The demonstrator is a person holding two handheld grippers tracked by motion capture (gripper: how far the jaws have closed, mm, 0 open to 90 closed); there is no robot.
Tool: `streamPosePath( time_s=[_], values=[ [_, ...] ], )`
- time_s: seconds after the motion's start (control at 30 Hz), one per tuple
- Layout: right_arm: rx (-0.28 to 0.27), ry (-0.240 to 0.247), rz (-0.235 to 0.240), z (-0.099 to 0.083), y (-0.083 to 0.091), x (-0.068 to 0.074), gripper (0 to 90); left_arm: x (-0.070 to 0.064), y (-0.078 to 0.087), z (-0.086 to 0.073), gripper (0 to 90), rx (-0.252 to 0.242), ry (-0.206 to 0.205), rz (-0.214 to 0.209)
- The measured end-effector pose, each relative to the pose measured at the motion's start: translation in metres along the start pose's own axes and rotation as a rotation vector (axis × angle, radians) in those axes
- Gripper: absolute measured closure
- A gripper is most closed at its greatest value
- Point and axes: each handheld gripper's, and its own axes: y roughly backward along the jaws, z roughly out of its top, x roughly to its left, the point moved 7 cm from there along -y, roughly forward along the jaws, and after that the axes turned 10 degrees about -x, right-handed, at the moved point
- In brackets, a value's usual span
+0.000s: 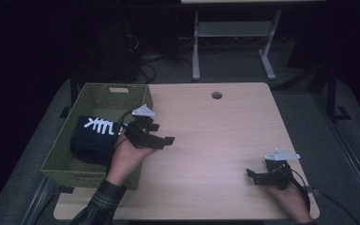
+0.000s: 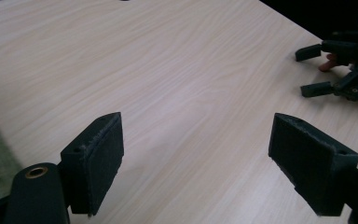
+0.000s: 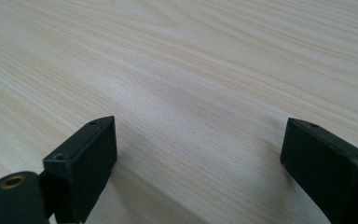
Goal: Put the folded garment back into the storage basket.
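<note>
A green woven basket (image 1: pixel 82 176) stands at the table's left edge. Inside it lies a folded black cloth (image 1: pixel 91 143) with a white fishbone print. My left gripper (image 1: pixel 165 134) hovers just right of the basket, open, with nothing between its jaws (image 2: pixel 196 156). My right gripper (image 1: pixel 251 176) rests low near the table's front right corner, open and empty (image 3: pixel 198 163). The left gripper view also shows that right gripper (image 2: pixel 313 70) at its upper right.
The light wooden table (image 1: pixel 215 136) has a round cable hole (image 1: pixel 216 95) near its far edge. Beyond it stand the white legs of another desk (image 1: pixel 196 51) and cables on the floor. Bare wood lies between the two grippers.
</note>
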Motion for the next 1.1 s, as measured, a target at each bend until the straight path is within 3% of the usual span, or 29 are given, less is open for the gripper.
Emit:
streamPosePath(
  time_s=[0.27, 0.47, 0.63, 0.87, 1.03, 1.1],
  values=[
    [0.0, 0.001, 0.0, 0.0, 0.0, 0.0, 10.3, -0.019, -0.029, -0.02, 17.6, 0.008, -0.043, -0.032],
    [0.0, 0.0, 0.001, 0.0, 0.0, 0.0, 10.2, -0.028, -0.048, -0.036, 17.6, 0.023, -0.074, -0.033],
    [0.0, 0.002, 0.002, 0.0, 0.0, 0.0, 10.1, -0.029, -0.06, -0.052, 17.6, 0.048, -0.091, -0.033],
    [0.0, 0.003, 0.003, 0.0, 0.0, 0.0, 10.0, -0.025, -0.075, -0.07, 16.2, 0.047, -0.098, -0.022],
    [0.0, 0.003, 0.003, 0.0, 0.0, 0.0, 9.9, -0.024, -0.085, -0.084, 15.5, 0.075, -0.122, -0.01],
    [0.0, 0.002, 0.003, 0.0, 0.0, 0.0, 9.9, -0.023, -0.088, -0.089, 15.5, 0.085, -0.154, 0.005]
  ],
)
